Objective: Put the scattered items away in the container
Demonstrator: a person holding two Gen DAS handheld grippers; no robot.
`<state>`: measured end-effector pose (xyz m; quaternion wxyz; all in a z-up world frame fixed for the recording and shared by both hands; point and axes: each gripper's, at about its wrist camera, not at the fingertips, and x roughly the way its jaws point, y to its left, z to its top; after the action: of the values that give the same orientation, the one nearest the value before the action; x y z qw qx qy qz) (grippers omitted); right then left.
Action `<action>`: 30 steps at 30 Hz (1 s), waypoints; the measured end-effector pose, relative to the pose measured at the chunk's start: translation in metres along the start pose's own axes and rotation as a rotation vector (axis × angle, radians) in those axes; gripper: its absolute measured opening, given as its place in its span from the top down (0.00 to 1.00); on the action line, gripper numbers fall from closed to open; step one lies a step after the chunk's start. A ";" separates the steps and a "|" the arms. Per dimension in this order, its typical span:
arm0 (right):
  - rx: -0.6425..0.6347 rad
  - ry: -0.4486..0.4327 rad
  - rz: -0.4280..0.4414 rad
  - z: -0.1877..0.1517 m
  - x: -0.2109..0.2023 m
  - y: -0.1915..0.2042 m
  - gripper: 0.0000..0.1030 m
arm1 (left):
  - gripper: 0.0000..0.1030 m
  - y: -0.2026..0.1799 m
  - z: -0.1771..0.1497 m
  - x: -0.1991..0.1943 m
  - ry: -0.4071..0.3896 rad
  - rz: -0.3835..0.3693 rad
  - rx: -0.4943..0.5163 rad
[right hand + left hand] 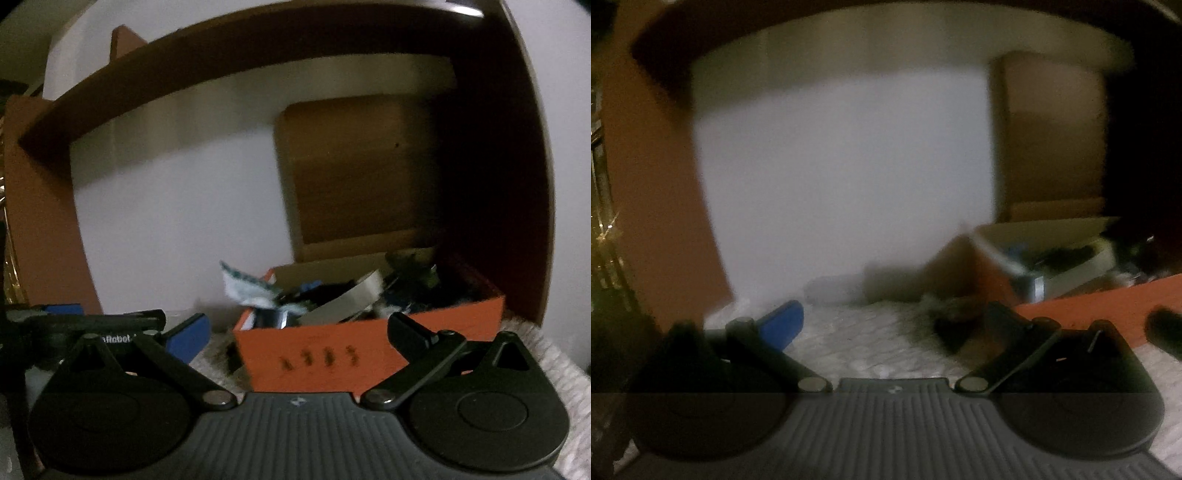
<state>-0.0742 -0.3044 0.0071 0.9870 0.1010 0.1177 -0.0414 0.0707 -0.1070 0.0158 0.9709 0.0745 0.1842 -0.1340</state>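
**A:** How far along are you?

**B:** Most of it looks done, I'd judge. From my right wrist camera the orange box (pixel 369 350) sits on the pale cloth (pixel 546 354) straight ahead, already heaped with things: a roll of tape (pixel 354 295), a crumpled wrapper (pixel 247 288) hanging over the left rim, dark bits I can't identify.

**A:** Anything left outside?

**B:** On my left wrist camera, a pale tube-shaped thing (pixel 831 290) lies by the wall, and a dark fuzzy clump (pixel 945 317) lies just beside the box (pixel 1071 306). Too blurred to name either. Those seem to be the remainder.

**A:** And the grippers?

**B:** My right gripper (pixel 295 328) is spread wide, nothing between the fingers, facing the box front. My left gripper (pixel 892 321) is equally wide and empty, low over the cloth (pixel 857 343), near the clump.
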 end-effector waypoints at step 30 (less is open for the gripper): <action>-0.073 -0.004 -0.292 0.015 -0.066 -0.050 0.00 | 0.00 -0.099 -0.016 -0.074 -0.039 -0.228 0.042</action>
<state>-0.1402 -0.3519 0.0275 0.9738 0.0467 0.1304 -0.1804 -0.0297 -0.1813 0.0196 0.9509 0.0706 0.1699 -0.2487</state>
